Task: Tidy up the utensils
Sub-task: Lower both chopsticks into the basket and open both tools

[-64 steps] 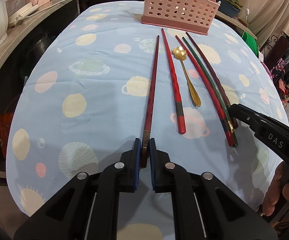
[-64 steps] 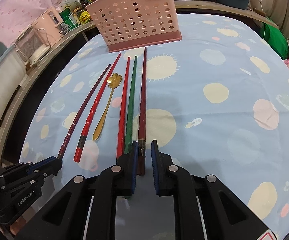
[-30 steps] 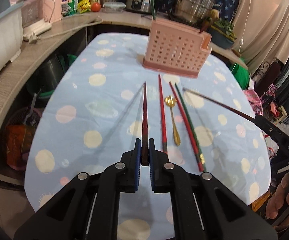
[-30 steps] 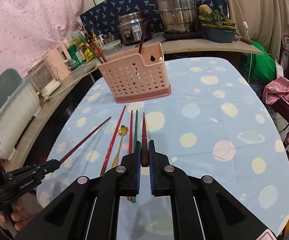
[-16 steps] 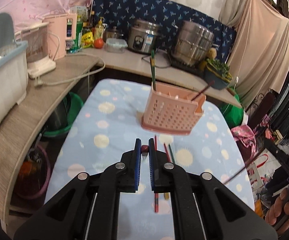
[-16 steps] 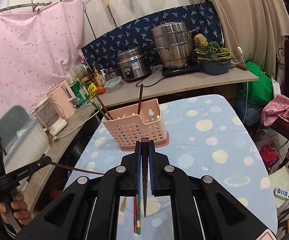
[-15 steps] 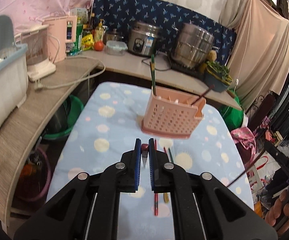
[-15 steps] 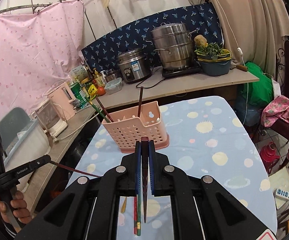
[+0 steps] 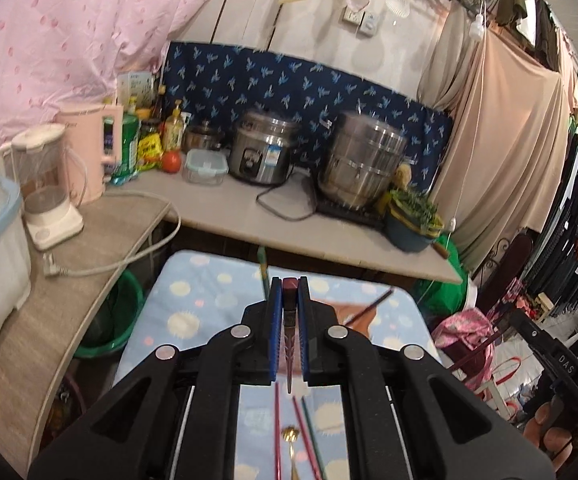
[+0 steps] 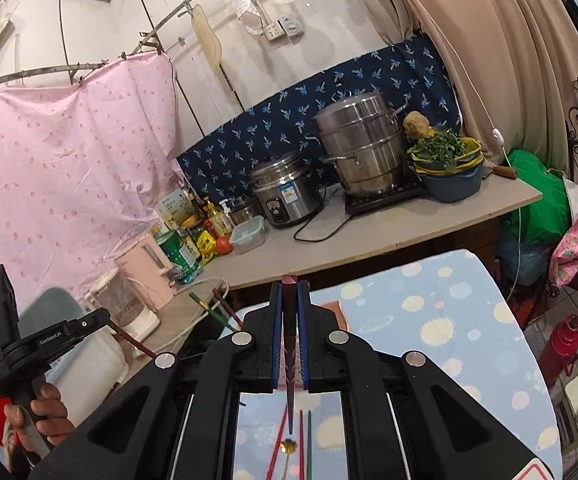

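The left gripper (image 9: 289, 292) is clamped on a dark red chopstick (image 9: 289, 328): the blunt end pokes out just past the blue pads, and the tapered shaft hangs down between the black fingers, its tip ending above the table. The right gripper (image 10: 289, 292) grips a second dark chopstick (image 10: 290, 344) the same way, butt end at the pad tips and point hanging downward behind the jaws.

Both grippers are held high above the blue spotted tablecloth (image 9: 193, 300). Beneath the left one, seen through the gap in its frame, a red chopstick (image 9: 277, 432), a gold spoon (image 9: 290, 438) and a red and green pair (image 9: 309, 432) lie on the cloth. The right wrist view shows the same group below its own held stick.

The pink utensil basket (image 9: 363, 314) sits farther along the table, mostly hidden behind the left gripper's fingers; only a blurred corner shows, with what looks like a green stick (image 9: 264, 270) and a dark stick (image 9: 373, 304) rising from it. In the right wrist view a hand (image 10: 43, 412) holds the left gripper's handle at the lower left.
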